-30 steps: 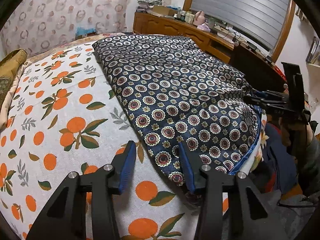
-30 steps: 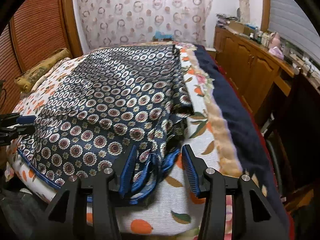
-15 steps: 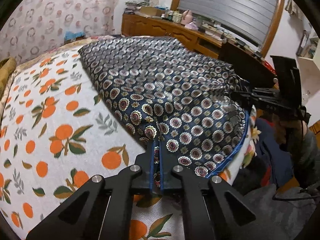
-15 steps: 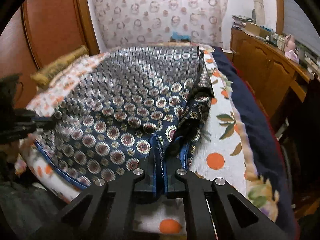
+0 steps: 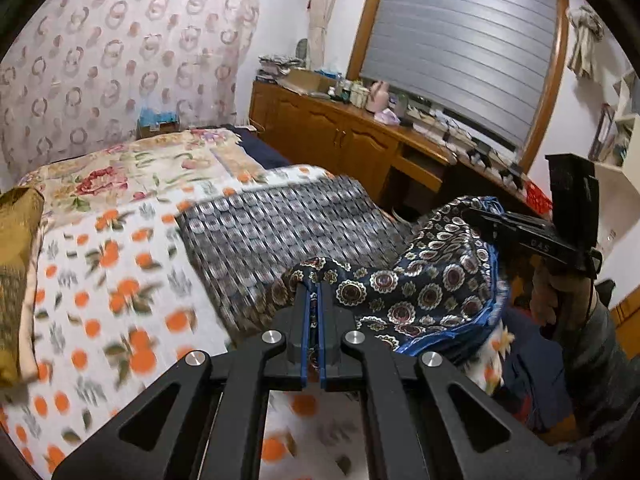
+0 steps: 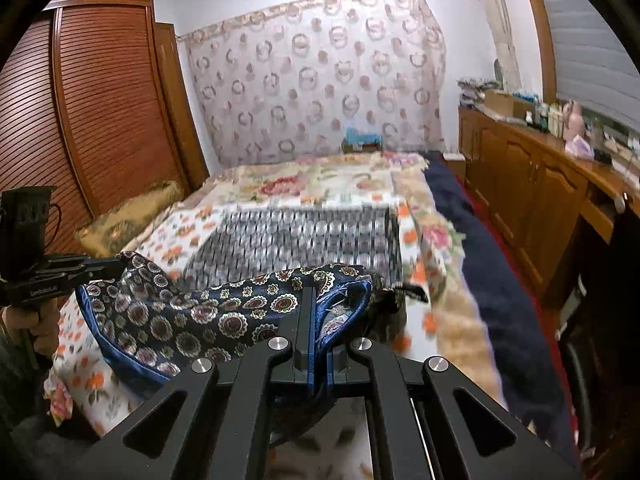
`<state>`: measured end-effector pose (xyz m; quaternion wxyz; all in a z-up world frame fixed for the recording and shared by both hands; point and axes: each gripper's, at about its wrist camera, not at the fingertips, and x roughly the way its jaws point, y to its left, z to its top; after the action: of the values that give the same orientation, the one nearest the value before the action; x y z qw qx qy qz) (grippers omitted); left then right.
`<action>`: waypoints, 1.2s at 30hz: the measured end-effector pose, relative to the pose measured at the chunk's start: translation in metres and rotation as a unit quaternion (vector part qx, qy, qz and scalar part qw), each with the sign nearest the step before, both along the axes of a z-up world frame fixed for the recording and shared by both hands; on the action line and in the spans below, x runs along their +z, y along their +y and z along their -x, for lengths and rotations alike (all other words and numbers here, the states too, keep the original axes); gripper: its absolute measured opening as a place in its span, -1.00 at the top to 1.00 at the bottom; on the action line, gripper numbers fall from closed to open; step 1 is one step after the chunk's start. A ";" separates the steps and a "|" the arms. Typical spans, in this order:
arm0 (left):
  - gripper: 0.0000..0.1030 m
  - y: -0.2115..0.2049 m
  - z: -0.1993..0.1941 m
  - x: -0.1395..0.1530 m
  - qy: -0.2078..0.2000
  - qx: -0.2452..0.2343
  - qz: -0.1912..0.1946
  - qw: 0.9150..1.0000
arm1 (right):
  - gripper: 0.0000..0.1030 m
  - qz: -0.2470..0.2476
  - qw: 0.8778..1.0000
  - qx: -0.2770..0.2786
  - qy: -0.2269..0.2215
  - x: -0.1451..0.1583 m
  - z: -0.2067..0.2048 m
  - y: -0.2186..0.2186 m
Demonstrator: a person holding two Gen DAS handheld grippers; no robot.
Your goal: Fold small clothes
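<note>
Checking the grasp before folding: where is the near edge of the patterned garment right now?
It is off the orange-print bedspread, pinched at one corner in the left gripper and at the other in the right gripper, sagging between them.

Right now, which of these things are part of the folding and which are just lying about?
In the job:
- patterned navy garment
- left hand-held gripper, shut on its near edge
- right hand-held gripper, shut on the other corner
- orange-print bedspread beneath

Lying about:
- gold pillow
- clutter on the wooden sideboard

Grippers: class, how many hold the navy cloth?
2: the left gripper pinches the cloth at its near left corner, the right gripper at its near right corner.
</note>
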<state>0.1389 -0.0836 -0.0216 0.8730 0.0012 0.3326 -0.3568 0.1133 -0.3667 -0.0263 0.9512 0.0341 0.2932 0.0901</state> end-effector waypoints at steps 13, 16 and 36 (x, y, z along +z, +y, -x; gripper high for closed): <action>0.92 -0.003 -0.081 -0.010 0.017 0.045 -0.014 0.999 | 0.95 0.010 1.000 0.009 0.008 -0.010 -0.088 0.003; 0.92 -0.006 -0.098 -0.018 0.027 0.050 -0.022 0.998 | 0.95 0.011 1.000 0.013 0.017 -0.012 -0.105 0.005; 0.73 -0.012 -0.137 -0.031 0.074 0.032 -0.027 0.996 | 0.51 0.022 0.998 0.007 0.060 0.007 -0.144 0.001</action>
<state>0.2762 -0.0952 -0.0527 0.8568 -0.0120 0.4055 -0.3185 0.2571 -0.3654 -0.0197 0.9319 0.0160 0.3515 0.0879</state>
